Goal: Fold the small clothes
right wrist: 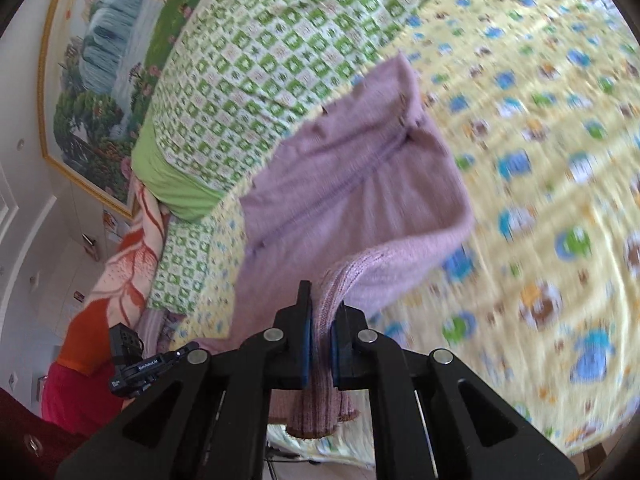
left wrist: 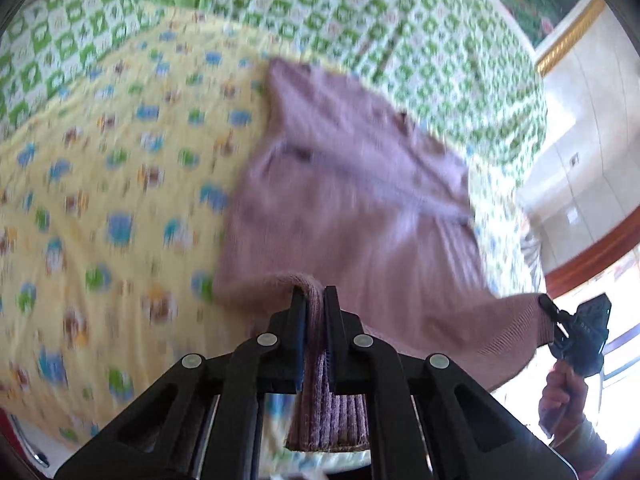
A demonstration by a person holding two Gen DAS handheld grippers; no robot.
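Bed with yellow animal-print sheet (left wrist: 100, 184), green checked quilt (left wrist: 360, 20); framed landscape painting (right wrist: 100, 92) on wall. Mauve knit sweater (left wrist: 352, 200) lies lengthwise away from both tools, hem lifted. Left tool (left wrist: 315, 300) and right tool (right wrist: 323, 304) each clamp the ribbed hem.

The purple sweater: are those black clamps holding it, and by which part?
Yes. The left gripper and right gripper each pinch a ribbed edge of the purple sweater, at opposite ends.

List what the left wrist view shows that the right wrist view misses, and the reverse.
Left only: the right gripper shut on the sweater's far corner, and the hand holding it. Right only: the landscape painting, a green pillow and an orange blanket. Both: the mauve sweater clamped in that view's own fingers, over the yellow sheet.
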